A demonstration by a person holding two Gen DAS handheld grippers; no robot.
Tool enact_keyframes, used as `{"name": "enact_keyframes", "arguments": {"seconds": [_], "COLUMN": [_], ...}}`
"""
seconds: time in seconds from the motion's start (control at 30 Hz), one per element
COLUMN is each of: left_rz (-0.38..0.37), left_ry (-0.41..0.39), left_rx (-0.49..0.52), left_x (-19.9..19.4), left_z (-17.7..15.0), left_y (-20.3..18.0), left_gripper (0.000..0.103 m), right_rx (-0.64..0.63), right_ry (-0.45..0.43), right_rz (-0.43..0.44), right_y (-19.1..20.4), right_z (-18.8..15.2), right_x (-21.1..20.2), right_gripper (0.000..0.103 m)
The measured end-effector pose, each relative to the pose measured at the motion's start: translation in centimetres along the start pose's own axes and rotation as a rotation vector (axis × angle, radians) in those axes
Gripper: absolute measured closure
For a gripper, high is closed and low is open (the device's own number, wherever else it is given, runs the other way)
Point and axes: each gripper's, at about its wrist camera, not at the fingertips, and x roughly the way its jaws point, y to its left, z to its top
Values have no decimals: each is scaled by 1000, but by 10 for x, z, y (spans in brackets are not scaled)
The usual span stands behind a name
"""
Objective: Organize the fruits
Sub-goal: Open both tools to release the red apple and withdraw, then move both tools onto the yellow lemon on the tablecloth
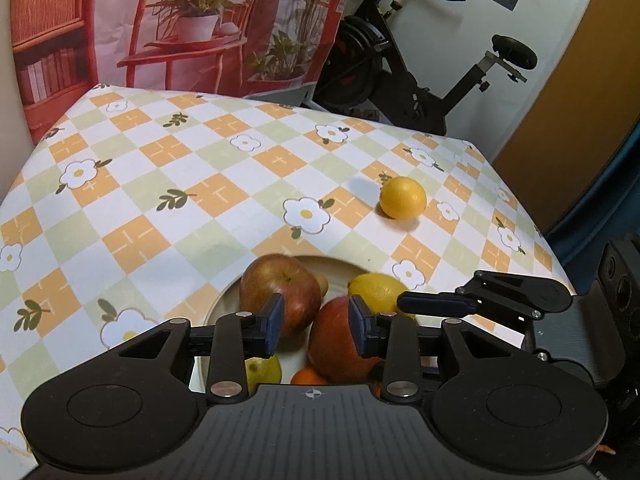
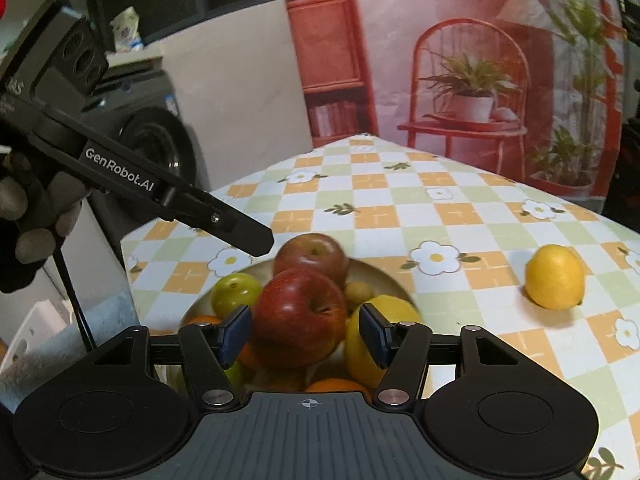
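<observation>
**Reaching over a full bowl with one lemon left out**

Looking along the left gripper (image 1: pixel 314 326), its jaws stand a little apart with nothing clamped between them; the blue pads hang above two red apples (image 1: pixel 280 294) piled in a pale bowl (image 1: pixel 224 304) at the near edge of the table (image 1: pixel 180 184). A yellow lemon (image 1: pixel 378 288) lies at the bowl's right side, a green fruit (image 1: pixel 262 372) and an orange (image 1: pixel 308 378) show below the jaws. A second lemon (image 1: pixel 403 198) sits alone on the checked cloth, well apart, to the far right. The right gripper's finger (image 1: pixel 436 304) reaches in from the right, over the bowl's edge.

From the right gripper (image 2: pixel 306 334), the jaws are apart too, holding nothing, with the nearer apple (image 2: pixel 300 316) lying between and beyond the pads. The loose lemon (image 2: pixel 554 277) lies off to the right, with bare cloth around it.

The step in hand is likely fetching that lemon into the bowl. It is round and could roll, so the pads should close across its middle, gently. The pile is high; the lemon needs setting into a low gap, or an apple may tumble out.

The left gripper's finger (image 2: pixel 224 222), held by a gloved hand (image 2: pixel 28 216), crosses the bowl's far left, so the two tools could knock together. An exercise bike (image 1: pixel 420 76) and a printed backdrop (image 1: pixel 180 20) stand behind, clear of the work.
</observation>
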Motion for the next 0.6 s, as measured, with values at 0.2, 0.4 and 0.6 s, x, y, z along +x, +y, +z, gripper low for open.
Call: {"name": "enact_keyframes", "arguments": {"seconds": [0.2,0.4,0.6], "left_rz": [-1,10,16], "left_ry": [-20,-78,-150], "left_rx": [22,69,101], "left_x": [9,21,36], "left_z": [14,33,53], "left_y": [-11,-28,-46], "left_gripper": [65,65,65], "right_rx": [25,71,99], "right_ry": [-42,-77,-107], "right_rz": [-36,-114,-227], "right_y": [-20,-60,-102], "right_z": [0,-5,-11], "right_x": [-13,-26,-33], "right_gripper": [48,48,48]}}
